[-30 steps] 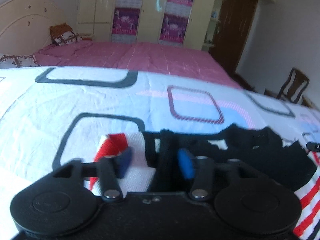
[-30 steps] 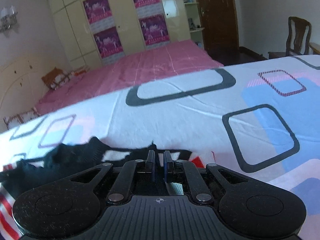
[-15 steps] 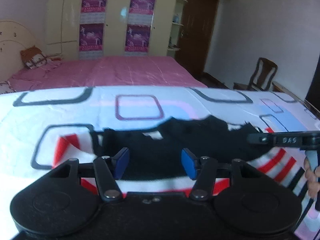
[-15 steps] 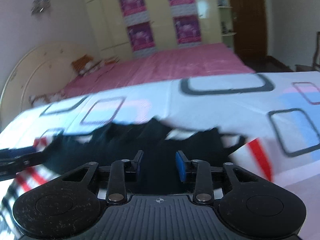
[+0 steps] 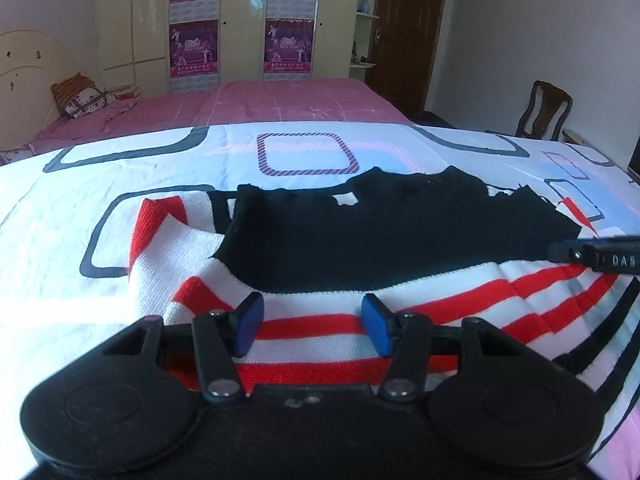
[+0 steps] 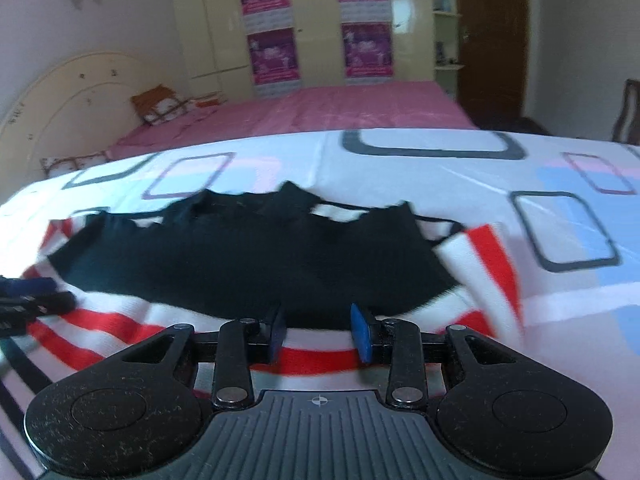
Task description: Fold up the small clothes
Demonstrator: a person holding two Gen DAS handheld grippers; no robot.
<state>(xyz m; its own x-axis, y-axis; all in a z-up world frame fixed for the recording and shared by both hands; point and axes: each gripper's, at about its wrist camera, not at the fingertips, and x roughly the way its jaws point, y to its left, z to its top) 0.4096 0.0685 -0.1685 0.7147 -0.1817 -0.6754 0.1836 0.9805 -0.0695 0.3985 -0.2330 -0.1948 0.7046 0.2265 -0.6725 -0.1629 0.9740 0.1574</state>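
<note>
**Striped sweater lies with one fold laid, more folds to go**

Striped sweater point(image 5: 400, 304), knitted in red, white and black bands, lies spread on the patterned bed sheet point(image 5: 120, 168) in front of both cameras. Its black part point(image 5: 380, 240) is laid across the middle of the garment, its ragged far edge toward the pink bed point(image 5: 260, 104) behind. That looks like a first fold already set down, though the exact cut of the garment is hard to read from this low angle.

The left hand-held gripper point(image 5: 312, 326) hovers over the near striped hem with its blue pads apart and nothing pinched between them. The right hand-held gripper point(image 6: 318, 334) is likewise parted above the striped edge, cloth showing beneath the gap but not clamped. Each one's tip shows at the edge of the other's view, so they sit at opposite ends of the garment.

By my reckoning the task is at an early to middle stage: the sweater is flat and partly doubled over, both sides still stick out wide, and a compact bundle is not yet made. A further fold, most likely of the sides or the hem, remains.
</note>
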